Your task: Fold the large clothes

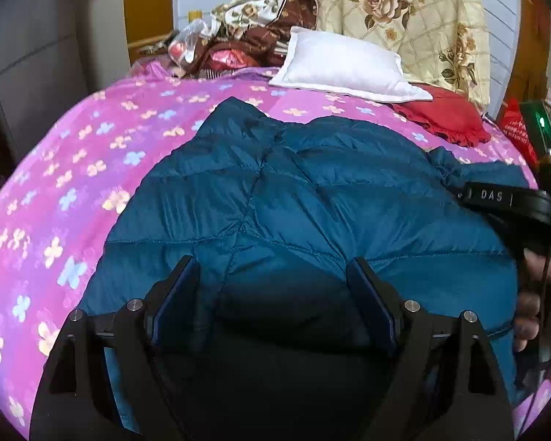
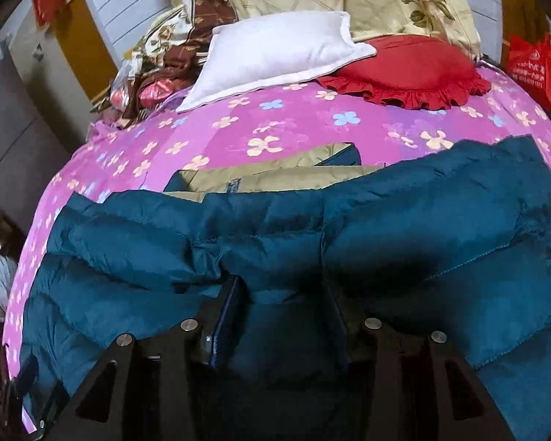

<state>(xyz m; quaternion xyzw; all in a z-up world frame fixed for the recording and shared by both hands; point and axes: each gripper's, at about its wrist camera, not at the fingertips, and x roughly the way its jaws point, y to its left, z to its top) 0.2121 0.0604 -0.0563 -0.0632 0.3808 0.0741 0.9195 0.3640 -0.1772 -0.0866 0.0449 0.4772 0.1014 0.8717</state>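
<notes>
A teal quilted down jacket (image 1: 312, 198) lies spread on a pink flowered bed cover (image 1: 73, 169). My left gripper (image 1: 273, 268) is open, its two fingers wide apart just above the jacket's near part. In the right wrist view the jacket (image 2: 422, 228) bunches over my right gripper (image 2: 286, 286); its fingers hold a fold of teal fabric between them. The olive lining (image 2: 275, 176) shows at the jacket's far edge. The right gripper's body and the hand holding it (image 1: 532, 283) show at the right edge of the left wrist view.
A white pillow (image 2: 275, 51) and a red frilled cushion (image 2: 411, 70) lie at the head of the bed. A floral quilt (image 1: 404, 11) and piled bedding (image 1: 246, 36) are behind them. A red bag (image 2: 532, 70) hangs at the right.
</notes>
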